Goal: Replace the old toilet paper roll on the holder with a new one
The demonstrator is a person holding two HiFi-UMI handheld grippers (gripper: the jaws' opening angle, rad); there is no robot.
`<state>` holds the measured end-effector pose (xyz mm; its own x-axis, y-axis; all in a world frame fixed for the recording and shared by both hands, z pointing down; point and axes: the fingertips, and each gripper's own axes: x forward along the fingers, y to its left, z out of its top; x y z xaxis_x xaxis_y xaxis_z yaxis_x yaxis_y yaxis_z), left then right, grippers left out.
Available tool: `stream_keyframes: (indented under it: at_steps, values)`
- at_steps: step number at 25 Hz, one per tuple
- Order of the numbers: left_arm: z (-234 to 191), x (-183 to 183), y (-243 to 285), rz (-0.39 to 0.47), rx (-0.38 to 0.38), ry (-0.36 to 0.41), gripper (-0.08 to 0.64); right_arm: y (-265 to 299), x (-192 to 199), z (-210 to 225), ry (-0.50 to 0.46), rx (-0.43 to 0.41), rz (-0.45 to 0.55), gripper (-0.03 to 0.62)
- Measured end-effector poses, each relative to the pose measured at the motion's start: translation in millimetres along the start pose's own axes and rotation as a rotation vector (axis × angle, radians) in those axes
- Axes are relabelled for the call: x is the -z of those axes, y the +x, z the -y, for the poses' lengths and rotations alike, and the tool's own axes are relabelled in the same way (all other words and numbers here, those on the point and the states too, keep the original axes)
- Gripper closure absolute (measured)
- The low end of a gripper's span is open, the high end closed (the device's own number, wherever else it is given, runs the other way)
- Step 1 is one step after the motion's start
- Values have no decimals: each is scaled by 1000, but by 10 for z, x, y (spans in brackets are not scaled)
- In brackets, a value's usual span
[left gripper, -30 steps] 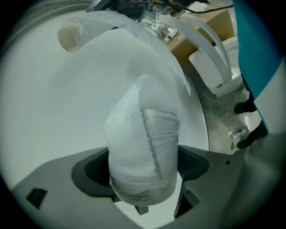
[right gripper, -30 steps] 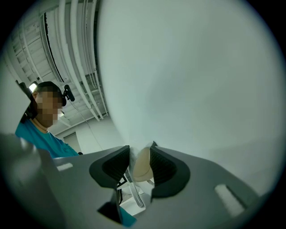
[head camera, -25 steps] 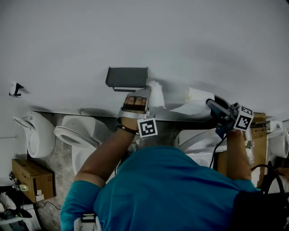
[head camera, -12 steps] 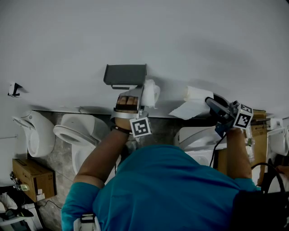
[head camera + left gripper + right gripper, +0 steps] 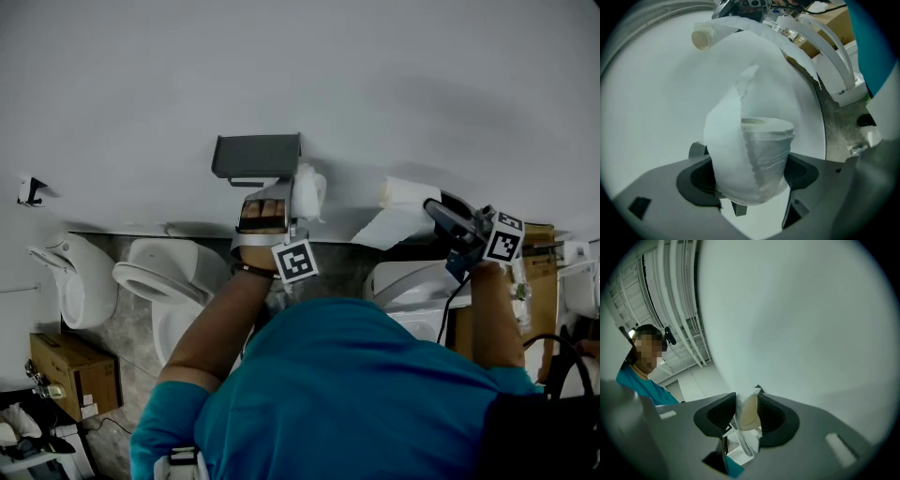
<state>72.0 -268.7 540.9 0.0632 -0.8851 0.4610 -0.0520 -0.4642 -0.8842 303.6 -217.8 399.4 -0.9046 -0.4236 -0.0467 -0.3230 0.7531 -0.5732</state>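
A grey toilet paper holder (image 5: 258,157) is fixed to the white wall. My left gripper (image 5: 298,195) is just right of it, shut on a full white toilet paper roll (image 5: 310,191). In the left gripper view this roll (image 5: 761,154) stands on end between the jaws of that gripper (image 5: 752,183), with a loose sheet hanging down its left side. My right gripper (image 5: 433,214) holds the old roll (image 5: 405,195) further right, a sheet trailing from it. The right gripper view shows the jaws of that gripper (image 5: 746,412) shut on the tan cardboard tube (image 5: 749,412). That tube (image 5: 703,37) also shows in the left gripper view, top left.
Below the wall stand a white toilet (image 5: 164,277), another white fixture (image 5: 70,281) and a toilet (image 5: 412,281) at the right. A cardboard box (image 5: 70,373) lies at the lower left, another box (image 5: 536,272) at the right. A small bracket (image 5: 31,187) sits on the wall at left.
My left gripper has shifted a little left with the new roll and rolled slightly, so the roll is nearer the holder. The right gripper has kept still with the old roll.
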Motion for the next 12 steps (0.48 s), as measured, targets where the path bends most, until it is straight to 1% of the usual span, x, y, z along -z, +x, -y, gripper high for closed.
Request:
stream_keyframes:
  at_steps: [3,5,6,7,9,10,11,12]
  values:
    - [47,-31,15,-19,37,-24,138,23,46,4,7,-1,-4,447]
    - [32,-39,14,-27,41,-30,138,29,58,8,9,-6,-5,447]
    - [6,-18,22,-40,27,-17,140,28,60,16,10,-7,-6,448]
    - [-31,32,42,-69,-1,14,139,27,65,28,13,-7,-7,448]
    - [-97,138,97,-138,-52,101,140,29,81,51,17,-5,-11,448]
    - [-109,158,109,-157,-53,126,140,34,87,58,18,-5,-11,447]
    - [-108,165,109,-163,-43,135,140,41,91,59,19,-7,-9,448]
    - [-94,165,100,-158,-28,125,140,51,95,54,20,-10,-6,448]
